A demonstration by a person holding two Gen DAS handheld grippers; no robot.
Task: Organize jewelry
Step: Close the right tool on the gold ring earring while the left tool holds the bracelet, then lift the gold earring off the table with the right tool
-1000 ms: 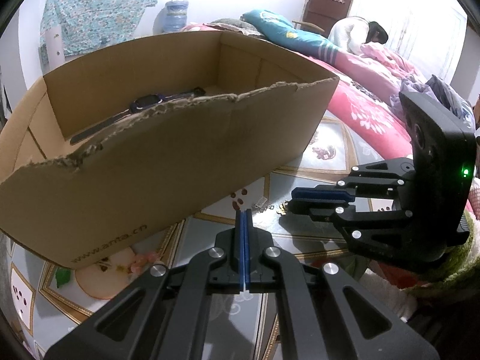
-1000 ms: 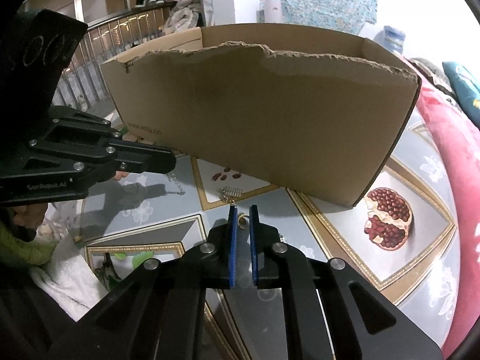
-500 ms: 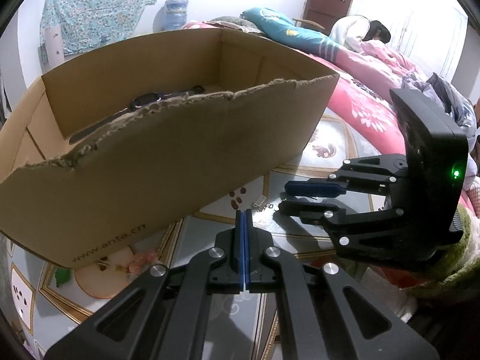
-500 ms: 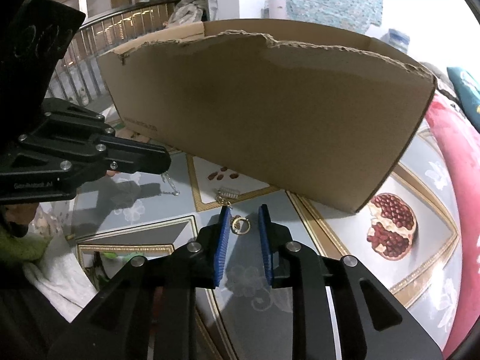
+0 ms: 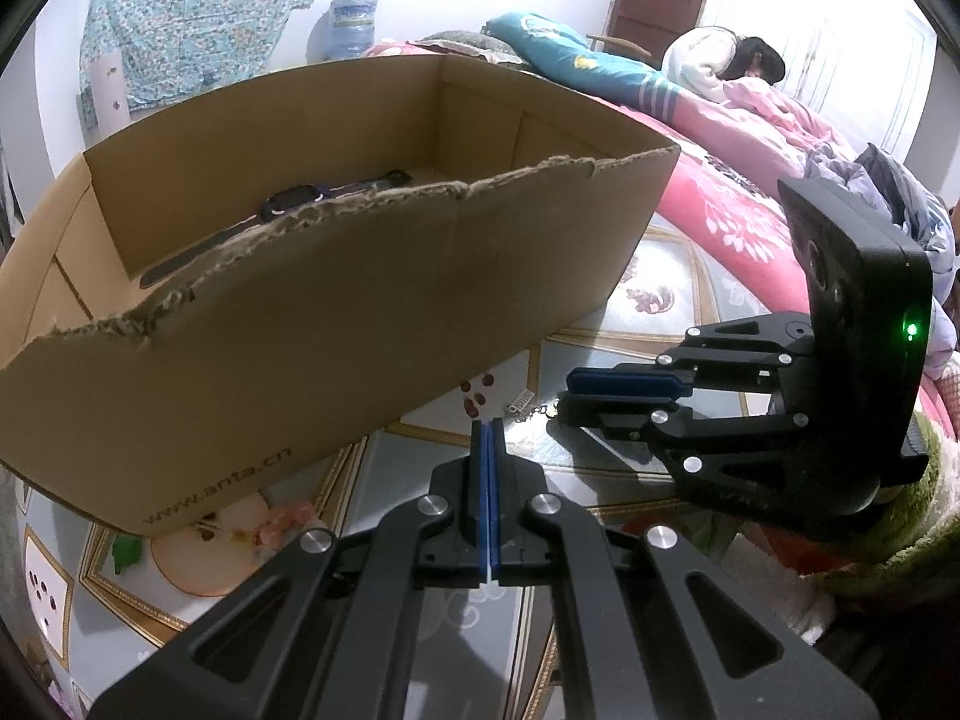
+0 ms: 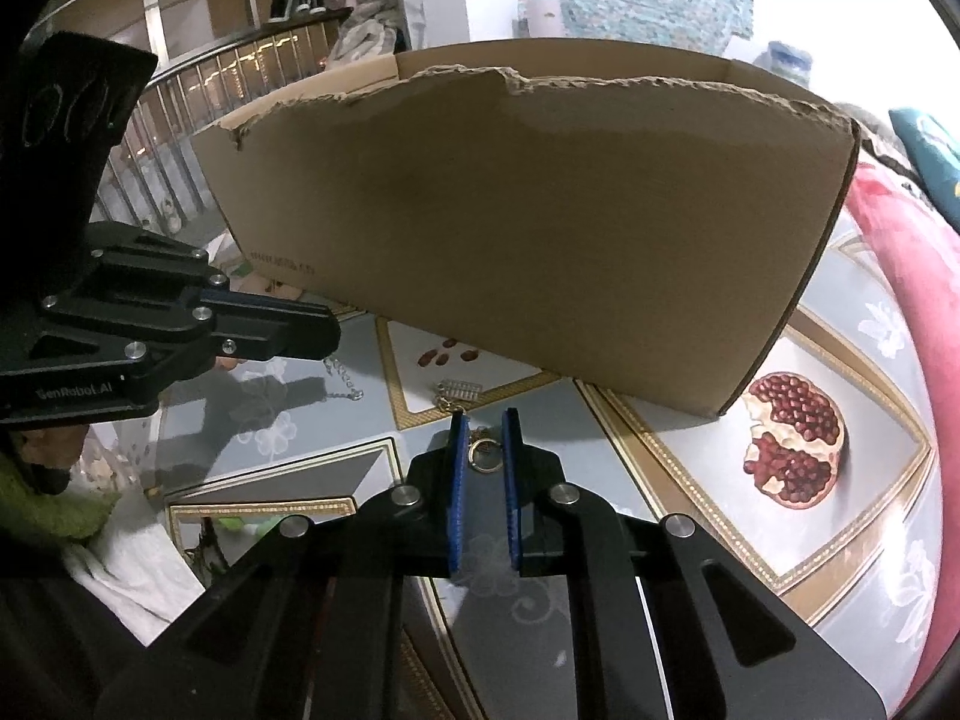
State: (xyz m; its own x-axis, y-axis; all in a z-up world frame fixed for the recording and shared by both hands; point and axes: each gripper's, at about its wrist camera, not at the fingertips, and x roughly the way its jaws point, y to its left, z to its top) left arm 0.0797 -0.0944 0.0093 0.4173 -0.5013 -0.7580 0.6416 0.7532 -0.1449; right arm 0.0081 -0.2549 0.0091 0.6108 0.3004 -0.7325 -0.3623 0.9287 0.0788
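A: Largest item: open brown cardboard box [image 5: 336, 324] with a torn front rim, filling the upper and left part of the left wrist view. It stands on a glass-topped table [image 6: 690, 480] printed with fruit. A black wristwatch [image 5: 294, 204] lies inside, upper left.

B: Grippers?

A: Black left gripper [image 5: 487, 426], bottom centre of its own view: blue pads pressed together, clenched on nothing. In the right wrist view it [image 6: 324, 336] enters from the left edge, above the table.

B: Right one?

A: Black right gripper [image 6: 483, 420], bottom centre of its view: jaws closing, gap showing between blue pads, not gripping. A small gold ring [image 6: 483, 453] on a fine gold chain lies on the table between them; contact with either pad cannot be told.

B: Other jewelry?

A: Small silver comb-like clasp [image 6: 459, 389] just beyond the ring, in front of the box. A silver chain [image 6: 343, 381] left of centre, below the left gripper's tip.
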